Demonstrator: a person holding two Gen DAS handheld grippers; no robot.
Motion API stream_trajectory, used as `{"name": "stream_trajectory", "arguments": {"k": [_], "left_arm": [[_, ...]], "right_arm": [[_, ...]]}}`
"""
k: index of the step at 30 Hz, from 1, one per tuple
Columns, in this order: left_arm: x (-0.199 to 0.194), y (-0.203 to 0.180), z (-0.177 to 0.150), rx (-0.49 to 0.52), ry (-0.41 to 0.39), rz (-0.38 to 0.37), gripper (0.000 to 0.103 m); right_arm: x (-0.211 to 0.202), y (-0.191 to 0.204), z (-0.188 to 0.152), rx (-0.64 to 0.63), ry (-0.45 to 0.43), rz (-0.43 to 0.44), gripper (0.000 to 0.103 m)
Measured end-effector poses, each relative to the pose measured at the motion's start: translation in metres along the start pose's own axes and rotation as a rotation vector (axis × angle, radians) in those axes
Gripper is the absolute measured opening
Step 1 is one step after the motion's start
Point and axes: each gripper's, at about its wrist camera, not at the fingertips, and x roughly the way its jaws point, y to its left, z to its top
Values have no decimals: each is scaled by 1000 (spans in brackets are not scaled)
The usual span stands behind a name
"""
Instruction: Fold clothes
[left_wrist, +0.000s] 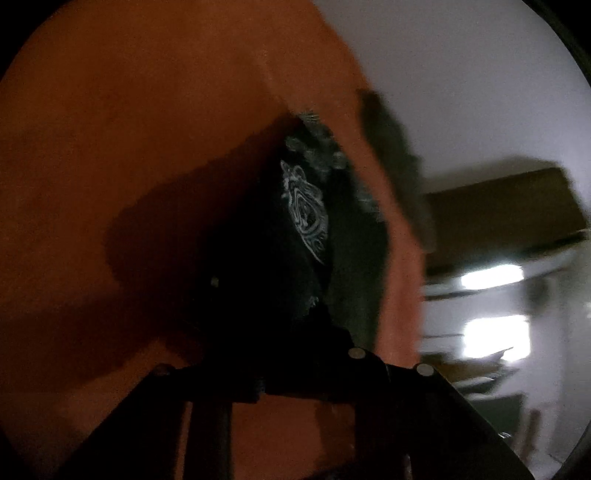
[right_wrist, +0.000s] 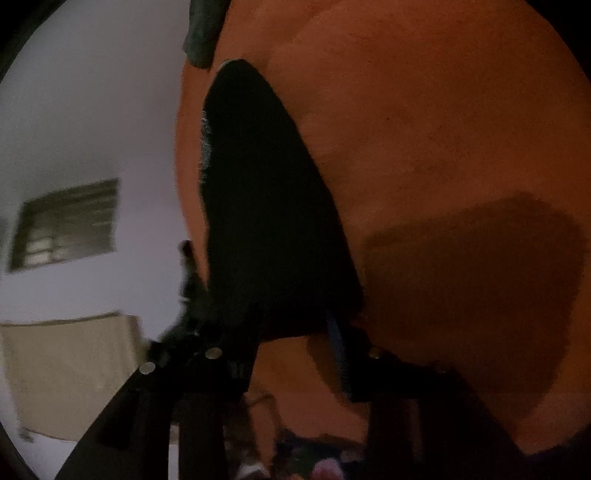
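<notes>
Both views dark and motion-blurred. Left hand-held gripper (left_wrist: 314, 328) clamped on a black garment (left_wrist: 280, 236); cloth bunched at the fingertips, rising away from the camera, white ornamental print (left_wrist: 306, 210) visible on its face. Fingers themselves mostly lost in black-on-black. Behind the garment: a large orange surface (left_wrist: 129, 129), cloth or padded, can't tell which; garment's shadow cast on it to the left. Pale wall (left_wrist: 461, 74) on the right, a brown cardboard box (left_wrist: 517, 206) and bright smeared patches below it.

Right hand-held gripper (right_wrist: 295, 332) closed on the same black garment (right_wrist: 266, 206), here a tall dark wedge of fabric running up from the jaws, no print showing on this side. A blue pad edge (right_wrist: 336, 343) visible at the right finger. Orange surface (right_wrist: 443, 129) fills the right half, dark shadow patch on it. White wall (right_wrist: 92, 110) left, dark window (right_wrist: 66, 225) on it, beige panel (right_wrist: 74, 369) lower left. Garment lifted, held between both grippers, not lying flat anywhere visible.
</notes>
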Motion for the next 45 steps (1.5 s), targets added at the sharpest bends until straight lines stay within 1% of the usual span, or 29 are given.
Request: {"name": "stream_trajectory", "arguments": {"k": [2,4,5,6,7,8,9,10,11,12,13,14,15,18,20,22,23,27,29,30,31,32,33,34,36,38,41,44,45], "left_arm": [[-6,10,0,4,-31,-98,23],[-4,32,3,-88,-30,-122,23],[-3,43,4,-144,-30,-133,23],[-3,46,4,-171,-22,-142,23],[-5,44,4,-170,-5,-110,24],[-7,37,3,-154,20,-49,24],[-10,31,3,-141,32,-26,25],[-14,21,1,-121,51,10,31],[-17,10,0,-97,66,46,36],[-20,-1,-1,-72,81,82,43],[-21,-10,-3,-56,85,95,51],[-23,-19,-5,-43,92,95,54],[-25,-29,-8,-33,109,78,57],[5,-45,-13,-24,185,53,59],[29,-43,-15,-67,248,67,59],[50,-38,-19,-123,295,56,59],[56,-39,-20,-141,300,70,59],[73,-41,-17,-177,264,73,59],[71,-39,-17,-210,236,43,59],[70,-38,-17,-228,212,6,58],[70,-37,-17,-245,188,-31,56],[70,-35,-17,-242,170,-50,51],[71,-34,-17,-238,152,-69,42],[71,-30,-19,-219,144,-72,36],[70,-27,-22,-177,129,-65,31],[63,-25,-25,-172,124,-64,31],[45,-24,-28,-181,130,-47,31],[28,-28,-22,-165,93,-1,31],[23,-26,-20,-172,70,-2,31]], "right_arm": [[1,-2,-1,-21,-35,54,34],[7,-9,-3,-17,-39,16,10],[9,-15,-4,11,-36,23,10],[10,-20,-5,42,-33,40,10],[14,-19,-5,53,-27,33,10],[18,-17,-4,59,-19,19,10],[19,-10,-4,43,-12,3,12],[21,-2,-4,19,3,-17,16],[23,3,-5,11,21,-11,18],[25,7,-6,6,39,2,21],[29,11,-7,9,57,24,24],[34,14,-7,11,72,38,25],[39,14,-7,17,92,36,26],[60,10,-6,55,157,33,26],[77,6,-7,105,194,52,26],[91,9,-6,118,203,65,26],[98,13,-5,119,204,70,26],[106,21,-1,127,192,94,25],[101,21,-2,129,176,127,15],[98,22,-4,119,160,153,11],[93,22,-4,113,149,174,10],[92,22,-6,111,140,189,10],[91,22,-8,110,132,203,10],[91,20,-8,113,133,193,10],[90,15,-9,123,142,161,13],[81,8,-10,130,142,135,14],[58,11,-12,71,93,92,15],[41,12,-11,37,44,78,15],[36,10,-11,35,26,76,15]]}}
